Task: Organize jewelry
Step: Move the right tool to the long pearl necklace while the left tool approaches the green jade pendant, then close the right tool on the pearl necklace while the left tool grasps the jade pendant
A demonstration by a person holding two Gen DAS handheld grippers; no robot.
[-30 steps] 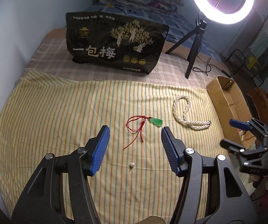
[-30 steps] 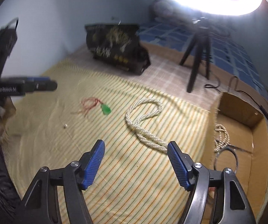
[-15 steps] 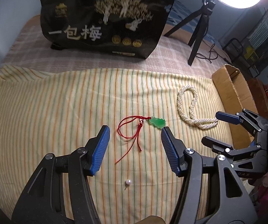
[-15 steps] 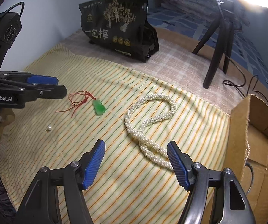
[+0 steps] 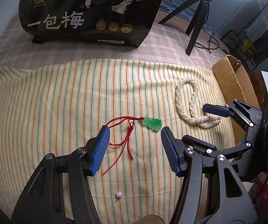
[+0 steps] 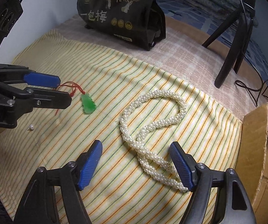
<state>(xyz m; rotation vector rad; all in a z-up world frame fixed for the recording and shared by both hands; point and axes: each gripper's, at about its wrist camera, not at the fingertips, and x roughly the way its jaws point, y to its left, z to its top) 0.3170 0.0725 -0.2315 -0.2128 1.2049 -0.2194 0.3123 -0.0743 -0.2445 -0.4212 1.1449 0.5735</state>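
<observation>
Both grippers have closed in on the jewelry since a second ago, so the pieces now sit larger and nearer in each view. From the left wrist, the left gripper (image 5: 134, 143) is spread wide and holds nothing; the red cord (image 5: 123, 140) lies between its fingers and the green pendant (image 5: 152, 124) sits just beyond the tips, slightly right of centre. A loose pearl (image 5: 119, 194) lies nearer, on the striped cloth (image 5: 50, 102). Far behind stands a black bag (image 5: 89, 11) printed "一包梅" in pale characters; its small label is too fine to read. From the right wrist, the right gripper (image 6: 135, 160) is likewise spread and empty, straddling the near tail of the pearl necklace (image 6: 152, 123), whose end touches or nearly touches the right finger. A cardboard box (image 6: 255, 149) stands at the right edge, and the left gripper's body at far left shows "bot.AI". To do this well, I judge the right gripper should drop squarely onto the doubled strands before pinching, catching both rather than one, then lift slowly so the loop does not snag. The left should pinch the pendant's body, not the thin cord.
</observation>
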